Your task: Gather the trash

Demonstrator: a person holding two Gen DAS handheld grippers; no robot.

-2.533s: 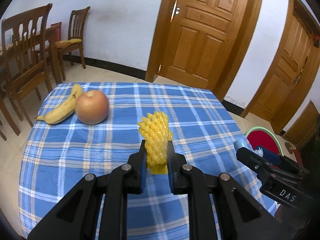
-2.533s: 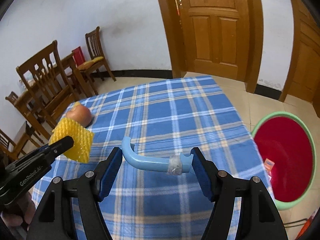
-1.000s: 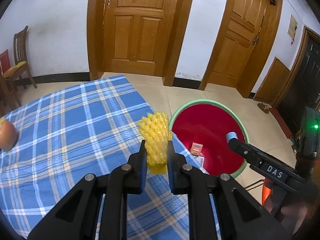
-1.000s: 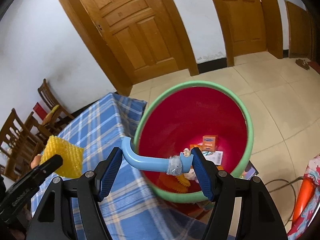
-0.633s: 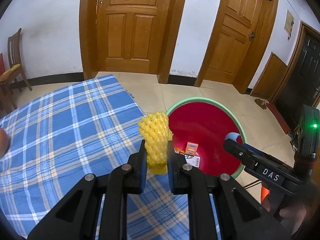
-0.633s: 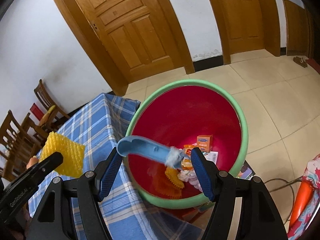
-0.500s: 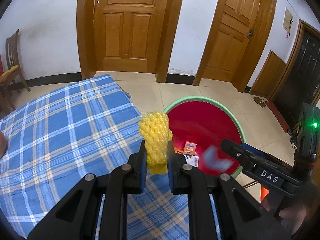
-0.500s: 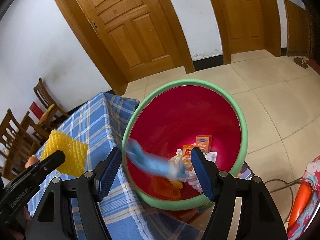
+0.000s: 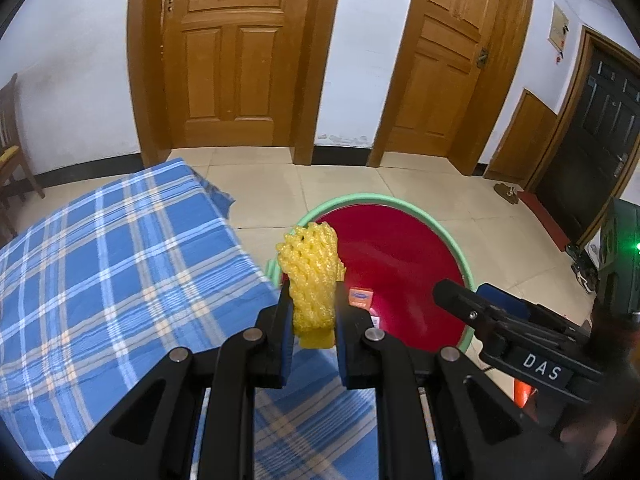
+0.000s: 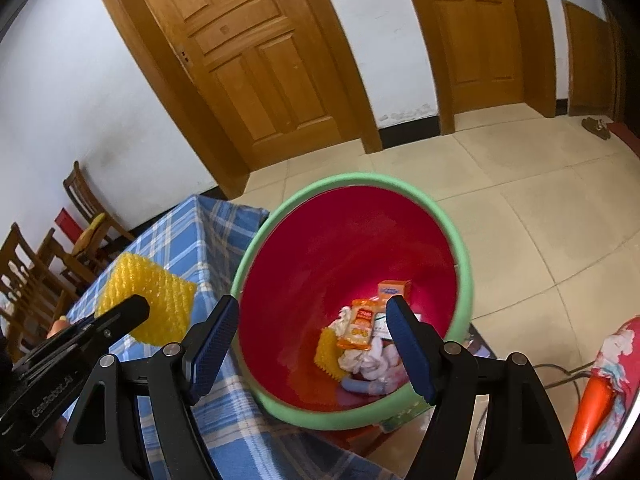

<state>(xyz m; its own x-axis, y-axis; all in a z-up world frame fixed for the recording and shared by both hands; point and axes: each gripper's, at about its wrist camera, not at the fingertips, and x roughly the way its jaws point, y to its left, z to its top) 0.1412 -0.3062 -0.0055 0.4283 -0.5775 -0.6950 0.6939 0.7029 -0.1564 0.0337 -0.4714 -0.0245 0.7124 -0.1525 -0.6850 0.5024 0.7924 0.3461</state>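
My left gripper [image 9: 311, 312] is shut on a yellow foam fruit net [image 9: 313, 276] and holds it at the table's edge, beside the red bin with a green rim [image 9: 460, 256]. The net also shows in the right wrist view [image 10: 148, 298]. My right gripper [image 10: 312, 336] is open and empty above the bin [image 10: 466, 264]. The blue curved plastic piece [image 10: 362, 387] lies at the bin's bottom among wrappers, an orange box [image 10: 394, 290] and white tissue [image 10: 370, 360].
The blue plaid tablecloth [image 9: 112, 264] covers the table on the left. Wooden doors [image 9: 236, 52] and a tiled floor [image 10: 540, 216] lie beyond. Wooden chairs [image 10: 86, 216] stand at the far left. An orange and red object [image 10: 600, 376] sits on the floor at right.
My right gripper opened over the bin and the blue curved piece fell into it. My left gripper carried the yellow net from over the table toward the bin.
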